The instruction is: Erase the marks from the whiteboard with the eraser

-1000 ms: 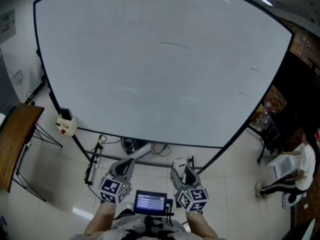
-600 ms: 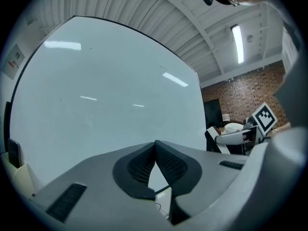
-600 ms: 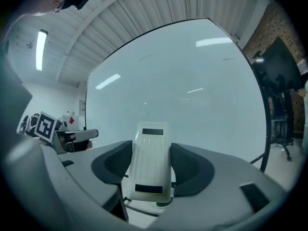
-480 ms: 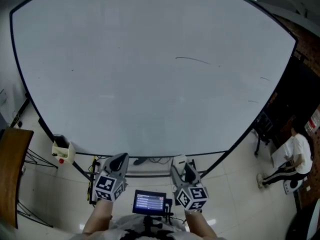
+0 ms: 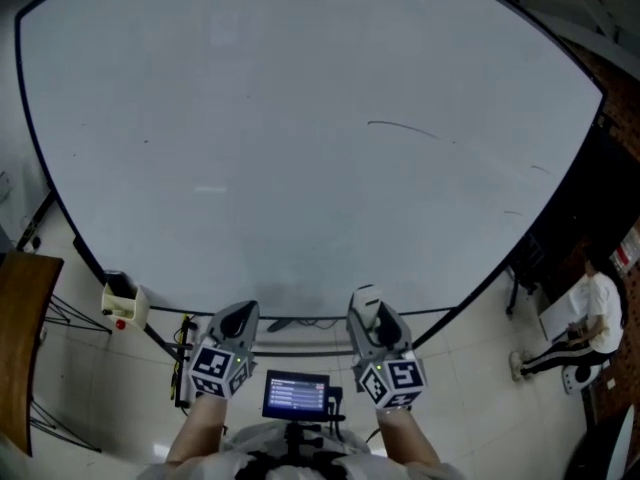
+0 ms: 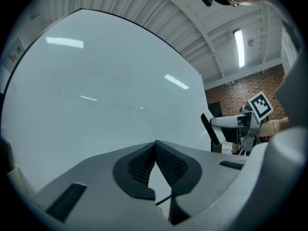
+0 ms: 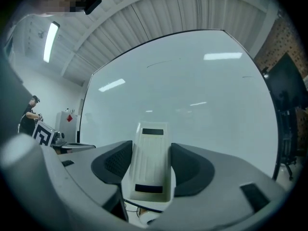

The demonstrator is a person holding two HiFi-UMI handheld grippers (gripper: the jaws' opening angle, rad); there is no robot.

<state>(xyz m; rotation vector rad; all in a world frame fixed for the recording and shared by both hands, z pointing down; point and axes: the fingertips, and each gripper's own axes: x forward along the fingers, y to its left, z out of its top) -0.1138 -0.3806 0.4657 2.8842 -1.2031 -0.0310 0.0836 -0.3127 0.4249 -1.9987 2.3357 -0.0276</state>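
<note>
Filling most of the head view, the whiteboard [image 5: 250, 148] stands on a dark frame over a tiled floor [image 5: 480, 328], its face nearly clean. A wooden table [image 5: 22, 333] shows at the far left edge, and a seated person [image 5: 592, 320] in a white top is at the right, beside the board's corner. Low in the middle, the left gripper [image 5: 238, 318] and right gripper [image 5: 368, 313] are held side by side just before the board's bottom edge, with a small lit screen [image 5: 296, 395] between them, nearer the body. In the left gripper view the fingers [image 6: 139, 165] meet at their tips with nothing between them. In the right gripper view the fingers [image 7: 190, 165] are clamped on the eraser [image 7: 150, 165], a pale oblong block standing upright and pointing at the board. A small white box [image 5: 122, 303] with a red spot hangs by the frame's left leg. One thin curved mark [image 5: 405, 128] lies right of centre, well above the eraser, and two shorter strokes [image 5: 540, 169] sit near the right edge.
</note>
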